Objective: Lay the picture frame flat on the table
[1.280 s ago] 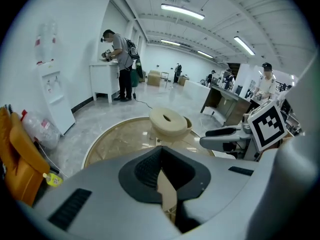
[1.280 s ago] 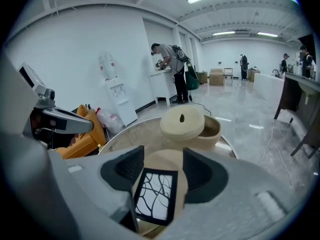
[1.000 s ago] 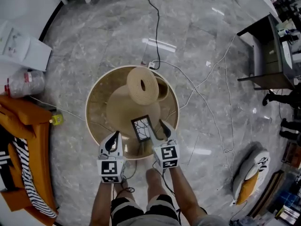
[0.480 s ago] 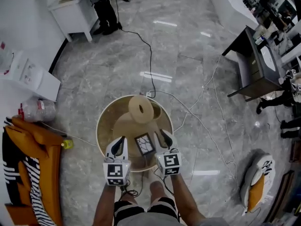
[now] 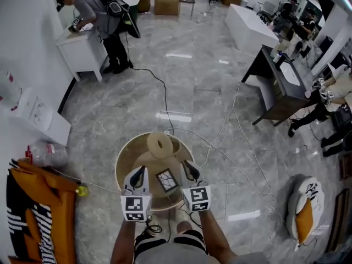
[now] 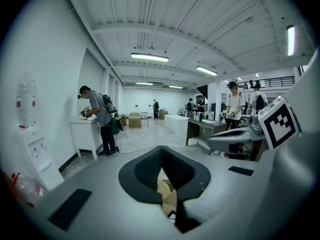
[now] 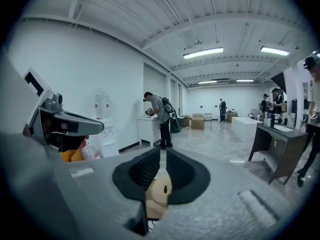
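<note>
Head view: the picture frame (image 5: 166, 180) is lying flat on the round surface (image 5: 122, 161), below and between your left gripper (image 5: 137, 173) and right gripper (image 5: 189, 171). The laying looks finished, so next you only need to keep clear.

Left gripper view: the fingers (image 6: 145, 171) are pressing together, empty, over grey floor (image 6: 145, 136).

Right gripper view: the fingers (image 7: 142, 174) have just been closing to a slit, with nothing between them.

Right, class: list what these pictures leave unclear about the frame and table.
- picture frame, head view: too small to read its picture or confirm it lies flat.
- Gripper views: left gripper and right gripper, whose empty jaws have just been closing, block all but a sliver of the round table.
- Table legs: hidden under its top.
</note>
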The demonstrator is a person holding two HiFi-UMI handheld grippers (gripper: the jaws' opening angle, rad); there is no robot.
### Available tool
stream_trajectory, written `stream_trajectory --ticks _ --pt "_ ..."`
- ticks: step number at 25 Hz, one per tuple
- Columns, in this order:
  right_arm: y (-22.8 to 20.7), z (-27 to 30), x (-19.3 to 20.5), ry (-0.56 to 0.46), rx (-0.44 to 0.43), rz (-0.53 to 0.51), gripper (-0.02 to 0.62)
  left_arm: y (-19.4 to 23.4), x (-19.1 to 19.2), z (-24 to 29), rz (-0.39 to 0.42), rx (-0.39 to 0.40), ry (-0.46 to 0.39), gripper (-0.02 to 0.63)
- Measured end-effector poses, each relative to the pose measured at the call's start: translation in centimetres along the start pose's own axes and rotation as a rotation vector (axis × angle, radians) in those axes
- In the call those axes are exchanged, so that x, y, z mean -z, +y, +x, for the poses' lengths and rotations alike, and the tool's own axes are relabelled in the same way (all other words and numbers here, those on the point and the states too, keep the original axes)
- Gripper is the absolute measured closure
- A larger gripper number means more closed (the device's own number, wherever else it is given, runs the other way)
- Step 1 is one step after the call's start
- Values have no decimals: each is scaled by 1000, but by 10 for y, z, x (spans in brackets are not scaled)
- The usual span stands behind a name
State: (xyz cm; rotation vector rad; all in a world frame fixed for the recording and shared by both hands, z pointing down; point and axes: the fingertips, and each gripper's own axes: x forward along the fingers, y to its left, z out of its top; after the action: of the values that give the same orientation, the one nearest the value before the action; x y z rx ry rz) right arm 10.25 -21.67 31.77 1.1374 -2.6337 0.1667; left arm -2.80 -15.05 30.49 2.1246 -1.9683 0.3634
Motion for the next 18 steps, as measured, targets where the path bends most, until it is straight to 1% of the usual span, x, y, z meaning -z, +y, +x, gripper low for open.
stream_trajectory --ticks 7,12,18 --pt "24 -63 -37 -74 80 -16 591 -12 -21 -51 41 61 -56 588" --pt "45 -108 -40 -93 125 -6 595 -24 -23 -92 87 116 -66 588" --pt "79 -151 -44 -113 166 -17 595 -28 -22 -132 101 169 -79 588"
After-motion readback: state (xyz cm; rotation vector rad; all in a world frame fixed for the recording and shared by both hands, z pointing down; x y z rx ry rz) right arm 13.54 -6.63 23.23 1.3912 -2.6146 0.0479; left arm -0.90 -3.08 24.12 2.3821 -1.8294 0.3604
